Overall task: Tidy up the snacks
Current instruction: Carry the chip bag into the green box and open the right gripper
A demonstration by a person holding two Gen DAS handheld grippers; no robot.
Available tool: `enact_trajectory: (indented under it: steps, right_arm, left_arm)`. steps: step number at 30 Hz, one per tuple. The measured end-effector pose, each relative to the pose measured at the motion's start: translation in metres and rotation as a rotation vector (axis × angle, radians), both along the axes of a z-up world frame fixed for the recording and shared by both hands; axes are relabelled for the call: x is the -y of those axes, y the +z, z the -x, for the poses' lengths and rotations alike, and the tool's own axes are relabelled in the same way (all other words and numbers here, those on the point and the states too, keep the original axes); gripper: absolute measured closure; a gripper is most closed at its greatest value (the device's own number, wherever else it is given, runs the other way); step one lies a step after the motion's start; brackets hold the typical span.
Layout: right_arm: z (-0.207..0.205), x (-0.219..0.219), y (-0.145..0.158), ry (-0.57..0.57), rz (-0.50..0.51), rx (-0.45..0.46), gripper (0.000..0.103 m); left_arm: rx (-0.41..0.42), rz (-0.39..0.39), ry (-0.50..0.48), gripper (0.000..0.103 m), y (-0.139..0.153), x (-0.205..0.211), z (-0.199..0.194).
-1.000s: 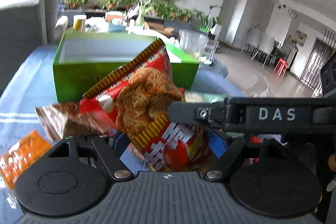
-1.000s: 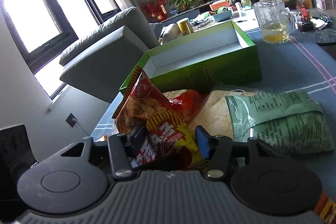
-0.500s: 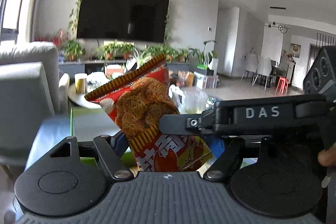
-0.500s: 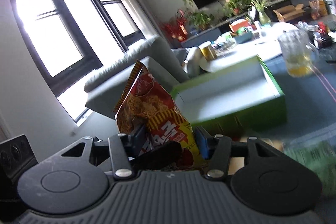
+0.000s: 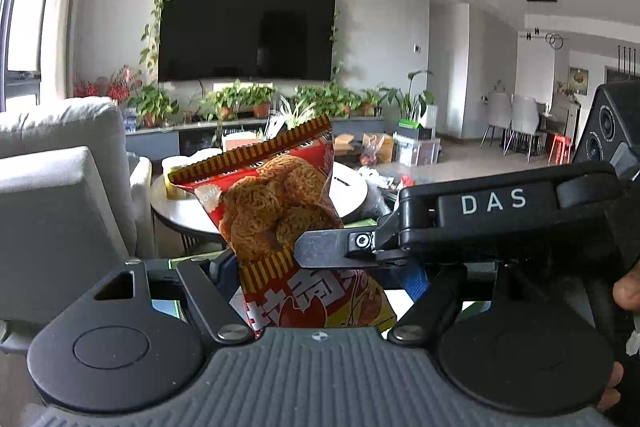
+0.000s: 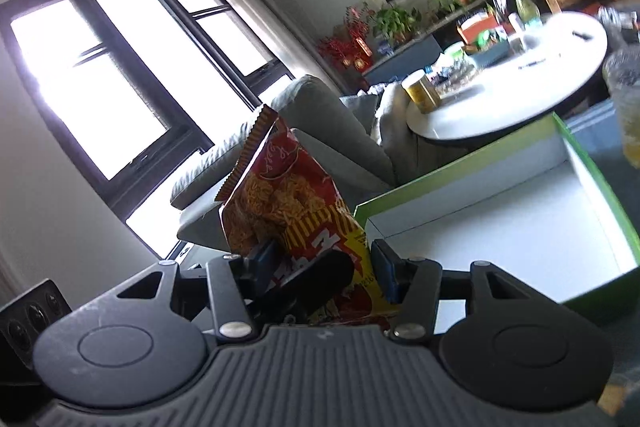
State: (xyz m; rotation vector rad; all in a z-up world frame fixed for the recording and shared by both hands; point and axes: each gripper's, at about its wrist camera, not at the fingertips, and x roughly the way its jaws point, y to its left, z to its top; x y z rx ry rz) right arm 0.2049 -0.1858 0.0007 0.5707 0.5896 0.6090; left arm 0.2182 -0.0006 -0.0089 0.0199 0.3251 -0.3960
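Lifted off the table, the red crinkly noodle-snack packet (image 5: 292, 223) now hangs clamped by both grippers' fingers (image 6: 262, 261); next, lower it into the green-rimmed cardboard box (image 6: 592, 167) at right.

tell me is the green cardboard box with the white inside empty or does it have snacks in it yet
Empty as far as visible: the green cardboard box shows only bare white floor in the right wrist view. Its near corner is hidden behind the red noodle-snack packet.
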Motion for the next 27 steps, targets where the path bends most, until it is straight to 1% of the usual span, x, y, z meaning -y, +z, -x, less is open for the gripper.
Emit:
enact_trajectory:
  steps: [5,9,15,19,20,22,27]
  right_arm:
    - [-0.014,-0.007,-0.018,-0.01,-0.019,-0.07,0.018]
    - [-0.02,-0.014,-0.025,-0.016,0.002,-0.112,0.018]
    - [-0.018,-0.021,-0.032,-0.022,0.063,-0.154,0.018]
    - [-0.015,-0.021,-0.03,-0.047,0.11,-0.154,0.018]
    - [-0.014,-0.021,-0.028,-0.053,0.118,-0.152,0.018]
    - [-0.015,-0.019,-0.024,-0.062,0.127,-0.145,0.018]
    - [-0.001,-0.011,-0.009,-0.083,0.154,-0.101,0.018]
  left_arm:
    - [-0.067,-0.018,0.0,0.031,-0.015,-0.006,-0.02]
    - [-0.103,-0.034,0.009,0.031,-0.025,-0.009,-0.03]
    - [-0.181,-0.007,0.032,0.031,-0.037,-0.013,-0.032]
    - [-0.181,-0.024,0.049,0.03,-0.036,-0.015,-0.024]
    - [-0.191,-0.025,0.056,0.03,-0.035,-0.016,-0.023]
    - [-0.185,-0.019,0.069,0.03,-0.033,-0.019,-0.02]
    - [-0.172,-0.014,0.104,0.029,-0.026,-0.024,-0.009]
